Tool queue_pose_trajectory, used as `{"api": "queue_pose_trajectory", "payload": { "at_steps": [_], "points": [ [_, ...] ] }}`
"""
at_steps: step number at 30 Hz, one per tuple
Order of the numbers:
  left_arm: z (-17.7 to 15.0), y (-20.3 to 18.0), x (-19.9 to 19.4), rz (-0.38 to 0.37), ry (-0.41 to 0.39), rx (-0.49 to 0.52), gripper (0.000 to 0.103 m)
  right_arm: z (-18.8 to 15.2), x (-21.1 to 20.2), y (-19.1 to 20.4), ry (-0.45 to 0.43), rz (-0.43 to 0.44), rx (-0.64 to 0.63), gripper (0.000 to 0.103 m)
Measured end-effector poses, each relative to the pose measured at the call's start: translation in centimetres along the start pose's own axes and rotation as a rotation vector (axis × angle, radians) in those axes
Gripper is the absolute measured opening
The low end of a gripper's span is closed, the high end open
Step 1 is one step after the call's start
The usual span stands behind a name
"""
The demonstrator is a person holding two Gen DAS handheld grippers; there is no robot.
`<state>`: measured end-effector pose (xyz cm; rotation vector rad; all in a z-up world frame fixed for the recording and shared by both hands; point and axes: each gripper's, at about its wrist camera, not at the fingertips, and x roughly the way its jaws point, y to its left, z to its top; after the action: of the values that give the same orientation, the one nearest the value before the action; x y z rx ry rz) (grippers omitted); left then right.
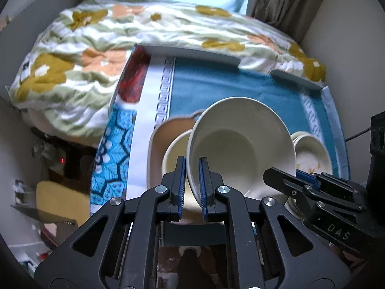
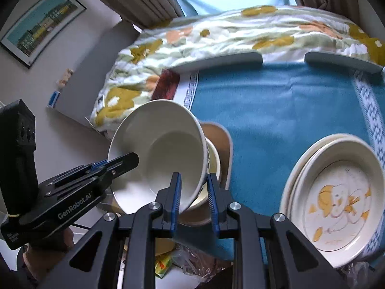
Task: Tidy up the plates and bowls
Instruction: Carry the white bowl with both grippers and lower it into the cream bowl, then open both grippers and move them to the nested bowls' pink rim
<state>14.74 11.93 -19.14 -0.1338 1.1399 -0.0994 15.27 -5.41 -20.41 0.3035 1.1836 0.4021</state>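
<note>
Left gripper [image 1: 192, 180] and right gripper [image 2: 193, 192] each clamped opposite rims of tilted white bowl [image 1: 240, 142] above cream bowl [image 1: 173, 154]; uneven release risked chipping.

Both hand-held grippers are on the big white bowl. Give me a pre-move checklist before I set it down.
1. Left hand-held gripper pinches the large white ceramic bowl rim: ok.
2. Right hand-held gripper straddles the opposite rim: ok.
3. Bowl level: not ok, tilted.
4. Cream bowl on the tan plate sits below as stack target: ok.
5. Cartoon-printed plates clear of the path: ok.
6. Bowl bottom clearance: cannot tell.
</note>
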Motion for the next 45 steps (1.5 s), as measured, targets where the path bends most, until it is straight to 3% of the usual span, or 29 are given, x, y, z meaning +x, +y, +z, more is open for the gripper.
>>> {"api": "queue_pose_trajectory", "payload": {
  "at_steps": [12, 21, 31, 45],
  "points": [
    [-0.9, 1.9, 4.1, 0.001, 0.074, -0.026, 0.009, 0.0, 4.4, 0.0, 0.092, -0.045, -0.036, 0.02],
    [-0.3, 1.1, 4.6, 0.048, 0.088, 0.034, 0.009, 0.4, 4.7, 0.3, 0.098, -0.081, -0.073, 0.02],
    [-0.7, -0.8, 4.9, 0.157, 0.072, 0.156, 0.011, 0.6, 4.8, 0.2, 0.099, -0.105, -0.085, 0.02],
    [-0.8, -0.5, 4.7, 0.161, 0.06, 0.161, 0.012, 0.1, 4.3, 0.5, 0.064, -0.108, -0.093, 0.02]
  ]
}}
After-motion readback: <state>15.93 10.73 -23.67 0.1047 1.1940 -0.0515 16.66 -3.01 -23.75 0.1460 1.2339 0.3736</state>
